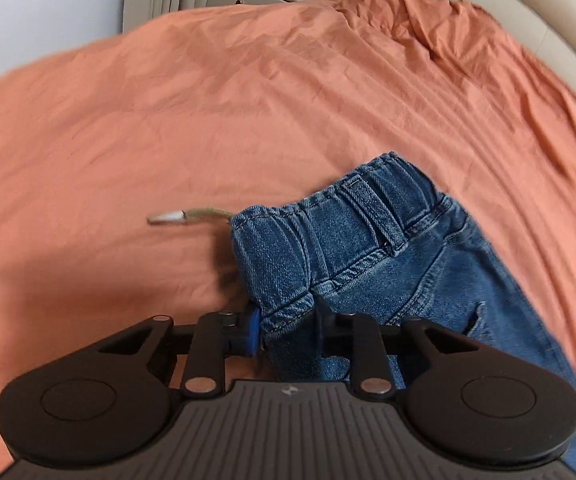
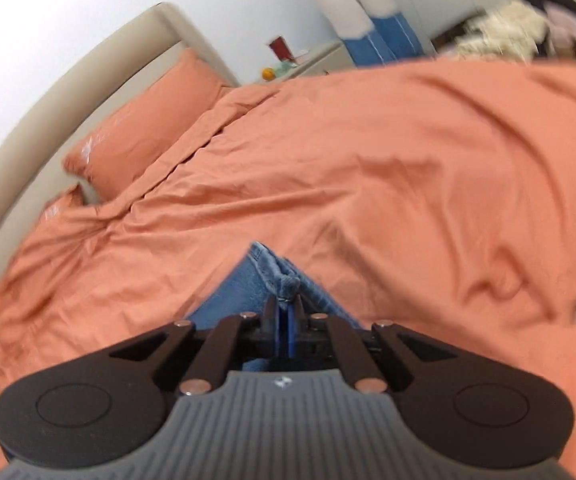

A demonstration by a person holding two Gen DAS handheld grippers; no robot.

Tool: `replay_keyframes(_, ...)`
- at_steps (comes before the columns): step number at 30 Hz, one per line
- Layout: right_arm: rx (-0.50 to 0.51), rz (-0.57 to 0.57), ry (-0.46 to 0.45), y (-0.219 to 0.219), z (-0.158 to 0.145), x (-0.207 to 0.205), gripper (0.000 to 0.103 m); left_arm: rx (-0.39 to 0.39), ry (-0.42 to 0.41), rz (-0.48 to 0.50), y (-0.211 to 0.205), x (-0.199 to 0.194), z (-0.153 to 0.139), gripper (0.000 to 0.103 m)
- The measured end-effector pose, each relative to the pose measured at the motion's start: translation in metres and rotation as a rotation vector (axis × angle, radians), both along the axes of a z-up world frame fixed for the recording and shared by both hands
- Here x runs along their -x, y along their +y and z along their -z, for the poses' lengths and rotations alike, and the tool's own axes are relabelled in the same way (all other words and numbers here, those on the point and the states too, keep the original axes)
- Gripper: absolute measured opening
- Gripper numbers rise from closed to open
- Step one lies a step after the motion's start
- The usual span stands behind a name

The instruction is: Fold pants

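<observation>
Blue denim pants (image 1: pixel 367 240) lie on an orange bed cover (image 1: pixel 208 100), elastic waistband up in the left wrist view. A drawstring with a metal tip (image 1: pixel 168 217) sticks out to the left of the waistband. My left gripper (image 1: pixel 288 326) has a fold of the waistband corner between its fingers, and the pads press on the denim. In the right wrist view my right gripper (image 2: pixel 286 308) is shut, pinching a bunched seam edge of the pants (image 2: pixel 244 280) at its fingertips. The rest of the pants is hidden under the grippers' bodies.
The orange cover (image 2: pixel 407 160) spreads wide and wrinkled on all sides. An orange pillow (image 2: pixel 144 128) lies against a beige headboard (image 2: pixel 48 112). A nightstand (image 2: pixel 311 60) and a pile of clothes (image 2: pixel 519 28) stand beyond the bed's far edge.
</observation>
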State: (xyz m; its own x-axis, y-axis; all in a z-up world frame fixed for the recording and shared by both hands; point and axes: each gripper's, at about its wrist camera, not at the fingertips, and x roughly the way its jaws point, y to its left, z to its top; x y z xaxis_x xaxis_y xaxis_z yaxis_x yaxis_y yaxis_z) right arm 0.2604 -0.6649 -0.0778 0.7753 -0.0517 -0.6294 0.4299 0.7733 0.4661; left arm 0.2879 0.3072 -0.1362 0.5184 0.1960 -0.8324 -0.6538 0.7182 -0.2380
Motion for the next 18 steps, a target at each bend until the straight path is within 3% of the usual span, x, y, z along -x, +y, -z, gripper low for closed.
replay_keyframes(3,0.021,-0.007,0.098,-0.007,0.022,-0.003,0.000,-0.046,0.034,0.001,-0.006,-0.009,0.002,0.028)
replay_keyframes(6,-0.018,0.015,0.132,-0.013,0.050,0.000,0.000,-0.092,0.080,0.041,-0.014,-0.016,-0.001,0.029)
replay_keyframes(9,-0.073,0.020,0.125,-0.018,0.060,0.004,0.000,-0.141,0.119,0.093,-0.020,-0.017,-0.016,0.043)
replay_keyframes(11,-0.110,0.042,0.103,-0.022,0.055,0.011,0.012,-0.192,0.129,0.127,-0.026,-0.011,-0.030,0.045)
replay_keyframes(13,-0.134,0.035,0.085,-0.018,0.046,0.019,0.036,-0.252,0.111,0.174,-0.039,-0.003,-0.047,0.051)
replay_keyframes(16,-0.202,0.023,0.057,-0.013,0.043,0.035,0.041,-0.331,0.058,0.277,-0.068,0.006,-0.076,0.052)
replay_keyframes(18,-0.278,0.041,0.043,-0.013,0.051,0.043,0.042,-0.337,0.027,0.355,-0.091,-0.001,-0.091,0.052)
